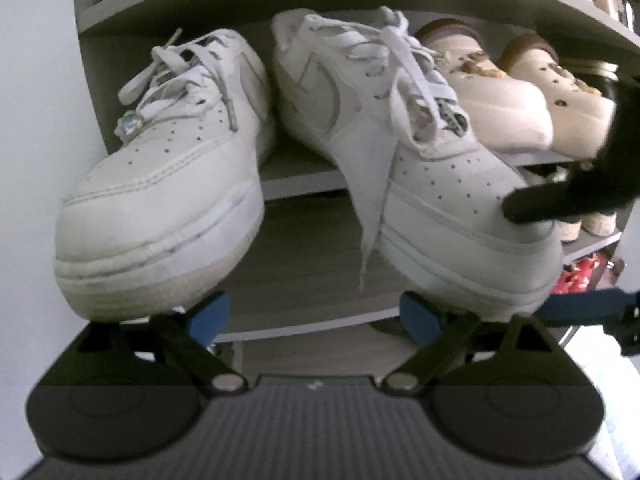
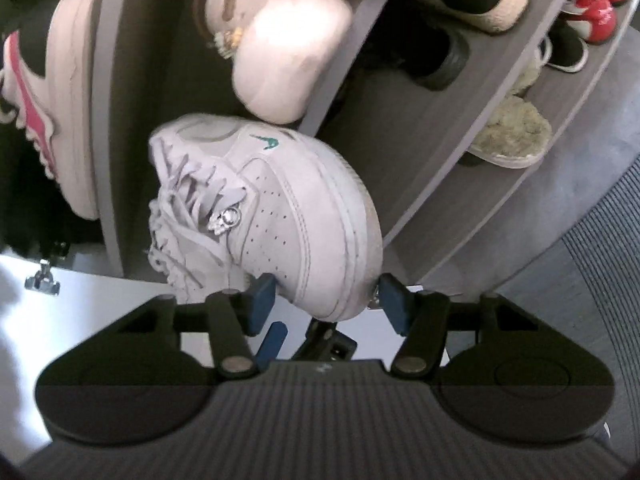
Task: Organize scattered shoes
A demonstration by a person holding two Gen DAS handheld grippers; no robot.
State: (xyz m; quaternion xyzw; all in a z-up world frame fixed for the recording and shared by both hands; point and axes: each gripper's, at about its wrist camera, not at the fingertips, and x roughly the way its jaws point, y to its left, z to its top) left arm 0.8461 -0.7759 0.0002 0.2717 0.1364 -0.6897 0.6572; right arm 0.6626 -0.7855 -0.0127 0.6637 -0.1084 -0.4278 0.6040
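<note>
Two white lace-up sneakers sit side by side on a grey shelf (image 1: pixel 296 188), toes hanging over its front edge. My left gripper (image 1: pixel 314 316) is open just below and in front of them, with only the gap between the left sneaker (image 1: pixel 160 208) and the right sneaker (image 1: pixel 440 184) above its blue pads. My right gripper (image 1: pixel 532 258) comes in from the right, one black finger on top of the right sneaker's toe and one under its sole. In the rolled right wrist view, that sneaker's toe (image 2: pixel 304 232) fills the right gripper (image 2: pixel 328 300), with both blue pads against it.
Cream clogs (image 1: pixel 500 92) stand right of the sneakers on the same shelf, close to the held shoe (image 2: pixel 280 48). The rack holds more: a pink-and-white sneaker (image 2: pixel 60 100), a fuzzy slipper (image 2: pixel 512 136), red shoes (image 2: pixel 596 12). A ribbed grey mat (image 2: pixel 600 248) lies on the floor.
</note>
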